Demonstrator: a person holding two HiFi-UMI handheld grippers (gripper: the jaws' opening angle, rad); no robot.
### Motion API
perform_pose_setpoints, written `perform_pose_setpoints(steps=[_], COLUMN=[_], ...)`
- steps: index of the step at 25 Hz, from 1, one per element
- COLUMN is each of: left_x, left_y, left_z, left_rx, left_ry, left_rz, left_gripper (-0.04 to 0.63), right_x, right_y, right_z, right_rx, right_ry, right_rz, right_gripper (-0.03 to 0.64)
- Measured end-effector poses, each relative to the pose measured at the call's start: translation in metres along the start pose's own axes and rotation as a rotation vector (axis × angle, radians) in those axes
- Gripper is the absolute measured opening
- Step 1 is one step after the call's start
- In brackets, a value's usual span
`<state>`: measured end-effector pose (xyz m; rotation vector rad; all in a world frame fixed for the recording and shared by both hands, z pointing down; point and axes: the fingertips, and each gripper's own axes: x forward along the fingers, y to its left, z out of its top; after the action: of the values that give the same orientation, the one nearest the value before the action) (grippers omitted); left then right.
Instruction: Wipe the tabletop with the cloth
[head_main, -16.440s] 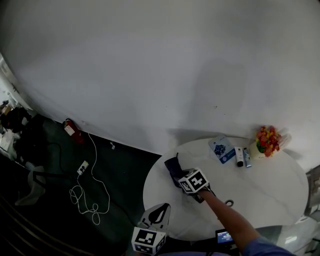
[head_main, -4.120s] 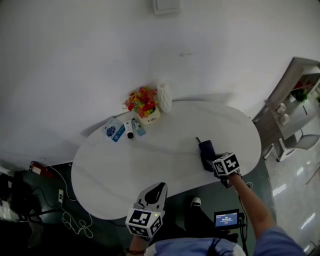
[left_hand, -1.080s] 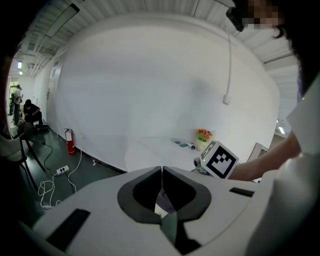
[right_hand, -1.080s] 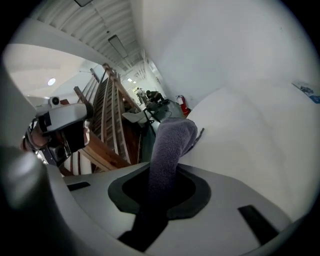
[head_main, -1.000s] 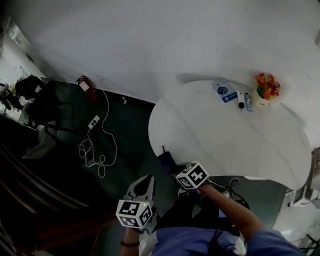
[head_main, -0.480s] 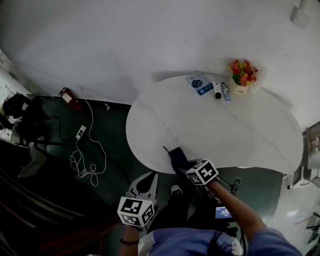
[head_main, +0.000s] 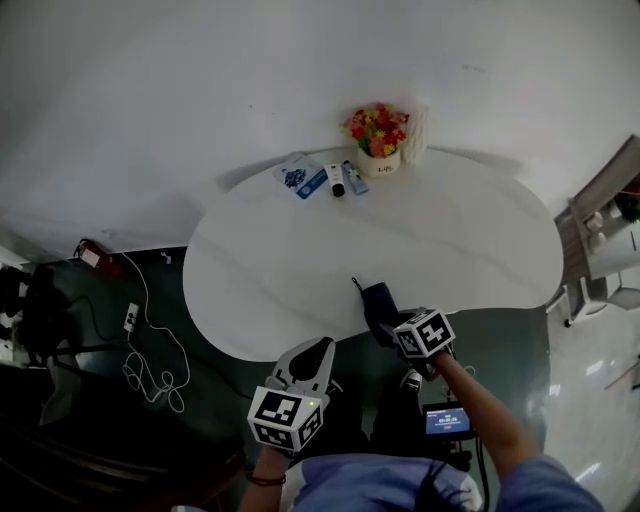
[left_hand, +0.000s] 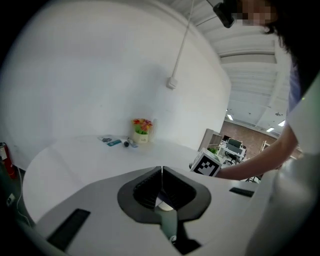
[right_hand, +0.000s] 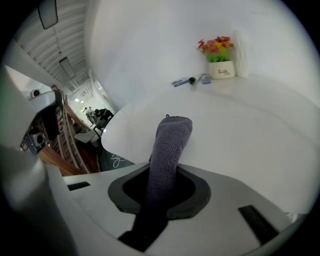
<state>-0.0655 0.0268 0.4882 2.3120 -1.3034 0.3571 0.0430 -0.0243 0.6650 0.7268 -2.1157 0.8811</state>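
My right arm stretches forward, right gripper (head_main: 388, 322) clamping the cloth (head_main: 377, 299) at the near edge of the tabletop (head_main: 460, 240); left gripper (head_main: 316, 352), jaws together, sits nearer me.

I count two grippers in my hands, the left gripper (head_main: 317, 349) and the right gripper (head_main: 386, 326); one cloth (head_main: 378, 301); one table (head_main: 470, 250); one flower pot (head_main: 377, 141); one white vase (head_main: 414, 135); one blue-and-white packet (head_main: 301, 177); two small tubes (head_main: 337, 180); on the floor, one red extinguisher (head_main: 92, 257) and one power strip (head_main: 130, 317).

A white wall (head_main: 180, 90) is rising behind. A cable (head_main: 148, 372) is lying on the dark floor (head_main: 90, 430); a shelf (head_main: 603, 222) is standing right.
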Motion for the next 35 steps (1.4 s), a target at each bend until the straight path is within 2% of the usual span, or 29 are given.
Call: perform_pose_setpoints(steps=[8,19,28,35], left_x=[0.068,0.137,0.159,0.164], left_y=[-0.085,-0.173,-0.194,-0.198], left_z=[0.024,0.03,0.03,0.034], left_rx=[0.05,0.071,0.085,0.09], left_ry=[0.003,0.025,0.049,0.049], left_rz=[-0.091,-0.136,-0.127,-0.113], left_gripper=[0.017,0.017,0.017,0.017], right_x=[-0.097,-0.196,-0.268,-0.306], right_y=[-0.131,-0.269,-0.348,-0.384], right_z=[-0.042,-0.101,-0.151,-0.184], right_rx=[0.141,0.275,0.386,0.501], right_ry=[-0.058,-0.124,-0.164,-0.209], right_rz=[-0.167,-0.275,-0.41,-0.488], right_gripper=[0.074,0.074,0.074,0.074])
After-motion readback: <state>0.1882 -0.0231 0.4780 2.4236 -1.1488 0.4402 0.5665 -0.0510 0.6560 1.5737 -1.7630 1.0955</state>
